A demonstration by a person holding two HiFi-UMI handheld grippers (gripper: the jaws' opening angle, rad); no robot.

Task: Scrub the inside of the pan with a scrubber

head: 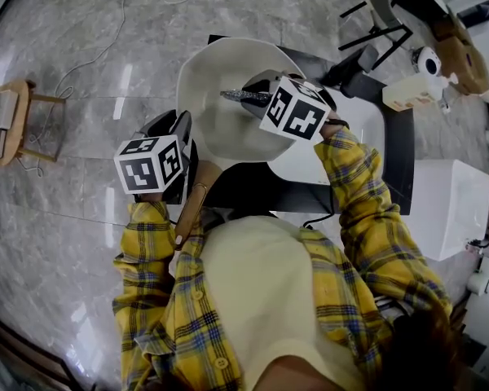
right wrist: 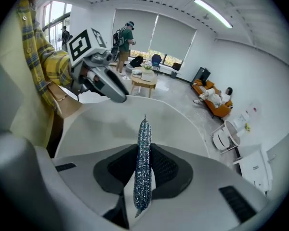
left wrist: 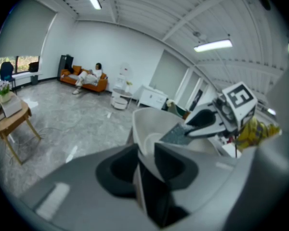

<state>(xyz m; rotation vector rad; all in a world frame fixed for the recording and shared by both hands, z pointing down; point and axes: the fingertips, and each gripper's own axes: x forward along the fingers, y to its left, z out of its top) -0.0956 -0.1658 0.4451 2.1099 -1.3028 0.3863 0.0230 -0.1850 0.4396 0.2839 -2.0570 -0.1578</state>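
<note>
Scrubbing step, I judge: left gripper [left wrist: 147, 160] clamps the pan [head: 216, 96], right gripper [right wrist: 143, 170] pinches the scrubber [right wrist: 144, 131], which next must press inside.

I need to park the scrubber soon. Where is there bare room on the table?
Barest patch: the white mat right of the pan, between the right gripper and the bottle. The black table strip beyond it also looks free. It is crowded at the pan: the left gripper clamps its rim and the scrubber hangs inside.
</note>
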